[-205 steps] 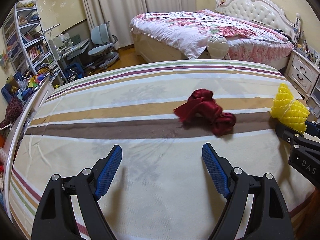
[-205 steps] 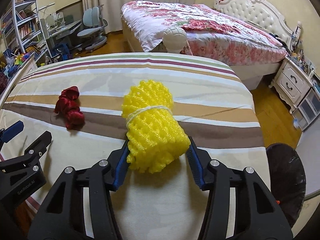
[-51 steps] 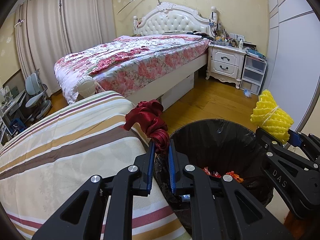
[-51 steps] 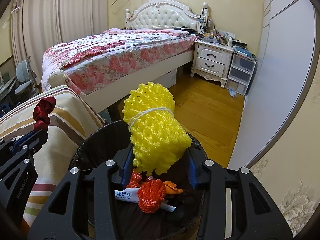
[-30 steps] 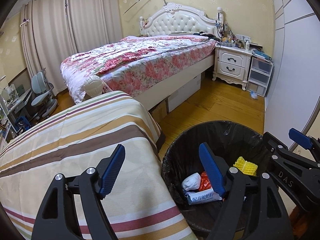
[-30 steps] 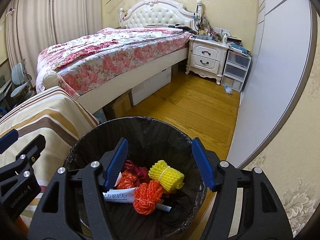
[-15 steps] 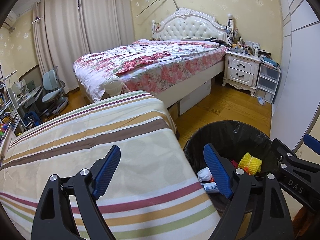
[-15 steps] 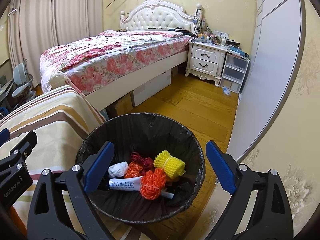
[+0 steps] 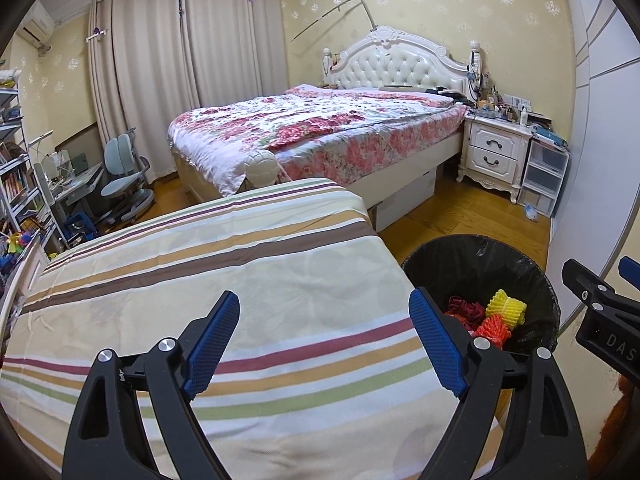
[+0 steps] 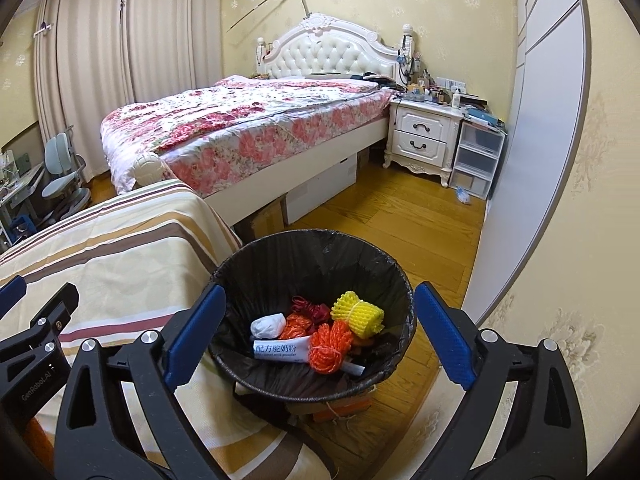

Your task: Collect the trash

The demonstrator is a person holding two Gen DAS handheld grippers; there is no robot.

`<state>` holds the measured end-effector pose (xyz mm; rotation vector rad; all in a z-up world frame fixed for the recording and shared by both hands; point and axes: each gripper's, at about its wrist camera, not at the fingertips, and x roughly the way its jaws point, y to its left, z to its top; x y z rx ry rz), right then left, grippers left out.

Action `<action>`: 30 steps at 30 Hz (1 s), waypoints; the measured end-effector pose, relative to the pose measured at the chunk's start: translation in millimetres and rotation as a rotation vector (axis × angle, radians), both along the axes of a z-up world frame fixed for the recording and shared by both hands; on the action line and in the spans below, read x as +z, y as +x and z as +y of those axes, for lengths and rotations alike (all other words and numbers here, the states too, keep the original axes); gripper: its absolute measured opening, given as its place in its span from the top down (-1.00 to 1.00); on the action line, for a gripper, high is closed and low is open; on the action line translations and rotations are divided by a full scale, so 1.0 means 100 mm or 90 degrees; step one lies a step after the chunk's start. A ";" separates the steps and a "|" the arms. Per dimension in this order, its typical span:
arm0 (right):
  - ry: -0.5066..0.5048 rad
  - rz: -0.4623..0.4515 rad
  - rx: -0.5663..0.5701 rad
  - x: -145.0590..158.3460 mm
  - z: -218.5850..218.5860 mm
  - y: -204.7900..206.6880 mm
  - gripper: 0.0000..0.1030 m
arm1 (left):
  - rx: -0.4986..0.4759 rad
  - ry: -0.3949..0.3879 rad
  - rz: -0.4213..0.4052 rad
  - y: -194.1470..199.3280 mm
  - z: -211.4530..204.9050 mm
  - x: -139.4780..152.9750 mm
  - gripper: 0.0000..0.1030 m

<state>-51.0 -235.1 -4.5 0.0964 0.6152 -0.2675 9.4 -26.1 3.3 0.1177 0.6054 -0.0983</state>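
Observation:
A black-lined trash bin (image 10: 256, 256) stands on the floor beside the striped table. In it lie the yellow foam net (image 10: 358, 314), the red ribbon bundle (image 10: 310, 309), an orange bundle (image 10: 330, 346), a white wad (image 10: 267, 326) and a white packet (image 10: 280, 349). My right gripper (image 10: 316, 338) is open and empty above the bin. My left gripper (image 9: 324, 338) is open and empty over the striped tablecloth (image 9: 200, 264), left of the bin (image 9: 472, 252), where the yellow net (image 9: 506, 307) and red ribbon (image 9: 464, 307) show.
A floral bed (image 10: 248, 124) stands behind the table, with a white nightstand (image 10: 424, 142) and plastic drawers (image 10: 478, 164) at its right. A white wardrobe wall (image 10: 532, 120) runs along the right. A desk chair (image 9: 124, 176) and shelves (image 9: 16, 184) stand at the left.
Both grippers opened and dropped the red ribbon and yellow foam net into the bin. Both have since pulled back and up; the left one swung left over the tablecloth.

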 end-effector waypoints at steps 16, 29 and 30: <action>-0.014 -0.010 0.009 0.02 0.12 -0.21 -0.80 | -0.001 -0.021 -0.006 -0.23 0.13 -0.01 -0.63; -0.014 -0.009 0.008 0.02 0.13 -0.23 -0.80 | 0.000 -0.021 -0.005 -0.24 0.14 -0.01 -0.63; -0.014 -0.009 0.007 0.02 0.13 -0.23 -0.80 | 0.000 -0.021 -0.003 -0.23 0.14 -0.01 -0.63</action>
